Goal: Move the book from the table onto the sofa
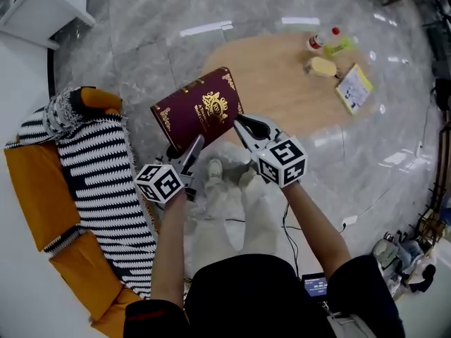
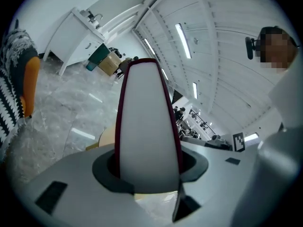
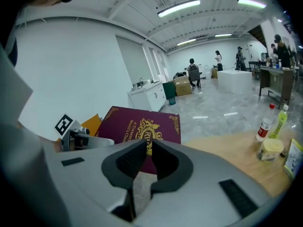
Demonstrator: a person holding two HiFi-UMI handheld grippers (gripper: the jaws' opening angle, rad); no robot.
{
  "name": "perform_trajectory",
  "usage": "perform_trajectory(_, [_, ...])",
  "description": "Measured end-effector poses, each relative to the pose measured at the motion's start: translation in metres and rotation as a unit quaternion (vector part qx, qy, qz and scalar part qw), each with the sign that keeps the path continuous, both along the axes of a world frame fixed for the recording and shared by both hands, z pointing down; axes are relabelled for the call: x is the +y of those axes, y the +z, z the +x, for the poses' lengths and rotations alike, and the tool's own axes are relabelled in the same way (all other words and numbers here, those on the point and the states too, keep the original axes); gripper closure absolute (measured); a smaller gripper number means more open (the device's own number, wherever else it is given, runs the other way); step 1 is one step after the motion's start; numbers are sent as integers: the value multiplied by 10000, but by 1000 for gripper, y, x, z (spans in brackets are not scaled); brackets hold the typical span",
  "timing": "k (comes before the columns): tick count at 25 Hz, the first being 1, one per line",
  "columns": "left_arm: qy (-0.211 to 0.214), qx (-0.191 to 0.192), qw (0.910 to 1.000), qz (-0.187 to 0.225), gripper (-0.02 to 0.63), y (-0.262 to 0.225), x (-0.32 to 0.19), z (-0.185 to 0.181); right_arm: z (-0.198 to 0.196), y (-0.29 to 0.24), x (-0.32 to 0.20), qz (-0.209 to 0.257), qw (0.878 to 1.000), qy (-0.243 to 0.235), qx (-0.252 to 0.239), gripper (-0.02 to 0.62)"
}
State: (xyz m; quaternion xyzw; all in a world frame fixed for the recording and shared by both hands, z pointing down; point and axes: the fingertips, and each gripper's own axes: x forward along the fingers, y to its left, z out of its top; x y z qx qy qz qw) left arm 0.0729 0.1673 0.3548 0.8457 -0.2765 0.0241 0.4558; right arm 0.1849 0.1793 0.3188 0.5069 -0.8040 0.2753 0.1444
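A maroon book (image 1: pixel 199 110) with gold print is held in the air between the sofa and the table, tilted, with both grippers on its near edge. My left gripper (image 1: pixel 195 146) is shut on its lower left edge; the left gripper view looks along the white page block (image 2: pixel 144 122) clamped between the jaws (image 2: pixel 147 169). My right gripper (image 1: pixel 240 124) is shut on the book's lower right corner; in the right gripper view the pads (image 3: pixel 147 151) pinch the edge of the cover (image 3: pixel 137 124). The orange sofa (image 1: pixel 35 189) with a black-and-white striped blanket (image 1: pixel 99 174) lies to the left.
The round wooden table (image 1: pixel 282 76) holds two bottles (image 1: pixel 324 41), a yellow jar (image 1: pixel 321 66) and a booklet (image 1: pixel 354 88) at its far right. The floor is grey marble. White cabinets (image 1: pixel 39 9) stand at the upper left. My legs are below the grippers.
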Motion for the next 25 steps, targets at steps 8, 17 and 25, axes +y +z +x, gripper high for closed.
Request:
perform_trajectory(8, [-66,17,9986,531,377,-78,3,-35,-28,-82,-5,490,9988,-36,57,566])
perform_trajectory(17, [-594,-6,9925,1069,382,-155,3,-35,-27,-148,-13,930,9944,-495,25,577])
perform_trajectory(25, [-1085,-103,9833,1459,385,-204,9,-69,-58,-187,-17,1204,9880,-955,-126,577])
